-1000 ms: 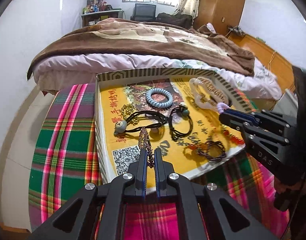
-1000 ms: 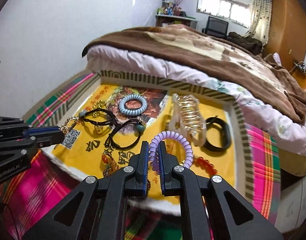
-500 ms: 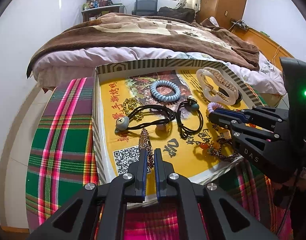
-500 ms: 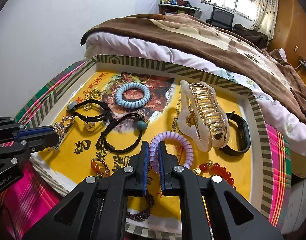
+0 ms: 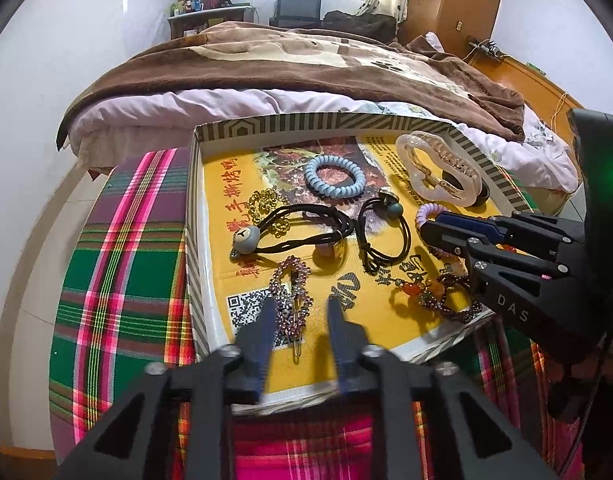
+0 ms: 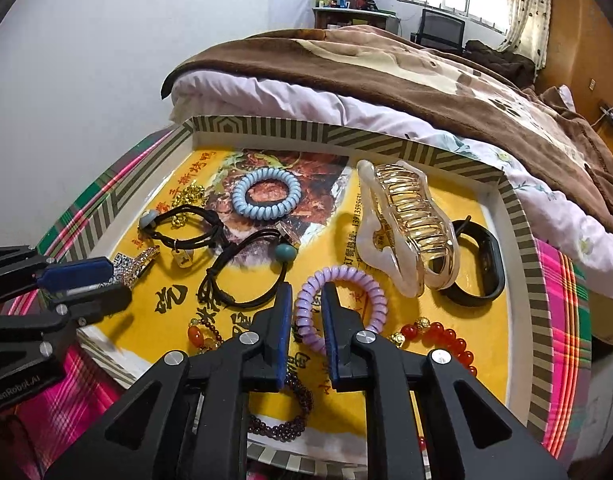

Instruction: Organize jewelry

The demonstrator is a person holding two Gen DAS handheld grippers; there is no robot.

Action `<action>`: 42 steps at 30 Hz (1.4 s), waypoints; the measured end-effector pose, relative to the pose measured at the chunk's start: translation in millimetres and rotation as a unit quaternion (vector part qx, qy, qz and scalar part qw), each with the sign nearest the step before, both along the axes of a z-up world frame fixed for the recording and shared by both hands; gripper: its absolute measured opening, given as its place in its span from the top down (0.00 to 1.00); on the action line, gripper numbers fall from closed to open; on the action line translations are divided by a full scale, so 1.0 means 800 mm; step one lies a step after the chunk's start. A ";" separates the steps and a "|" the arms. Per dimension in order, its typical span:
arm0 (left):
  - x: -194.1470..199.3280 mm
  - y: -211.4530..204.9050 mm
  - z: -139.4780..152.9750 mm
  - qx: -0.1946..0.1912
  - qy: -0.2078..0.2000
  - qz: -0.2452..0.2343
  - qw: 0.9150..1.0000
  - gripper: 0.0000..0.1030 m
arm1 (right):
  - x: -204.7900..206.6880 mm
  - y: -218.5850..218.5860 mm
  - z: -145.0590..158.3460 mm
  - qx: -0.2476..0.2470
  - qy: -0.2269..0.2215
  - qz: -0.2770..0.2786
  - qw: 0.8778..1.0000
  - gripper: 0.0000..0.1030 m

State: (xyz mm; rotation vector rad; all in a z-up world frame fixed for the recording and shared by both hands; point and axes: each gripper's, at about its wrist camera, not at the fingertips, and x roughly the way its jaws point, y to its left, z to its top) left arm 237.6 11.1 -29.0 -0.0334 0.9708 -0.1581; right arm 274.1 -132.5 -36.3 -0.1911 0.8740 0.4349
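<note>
Most pieces already lie in the tray (image 5: 194, 216); I'm opening my left claw (image 5: 298, 312) around the rhinestone clip (image 5: 292, 292), right claw (image 6: 308, 304) opening around the purple coil tie (image 6: 342, 300). Little looks left.

- hair clip (image 5: 292, 300) lies in tray (image 5: 196, 240), between left gripper (image 5: 300, 306) jaws
- coil tie (image 6: 340, 304) straddles right gripper (image 6: 306, 294) jaws
- claw clip (image 6: 406, 226) beyond, rightward
</note>
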 end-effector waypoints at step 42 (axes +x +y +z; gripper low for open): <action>-0.203 -0.041 0.072 0.049 -0.106 0.046 0.992 0.22 | -0.237 -0.099 0.060 0.076 -0.062 -0.131 0.987 0.50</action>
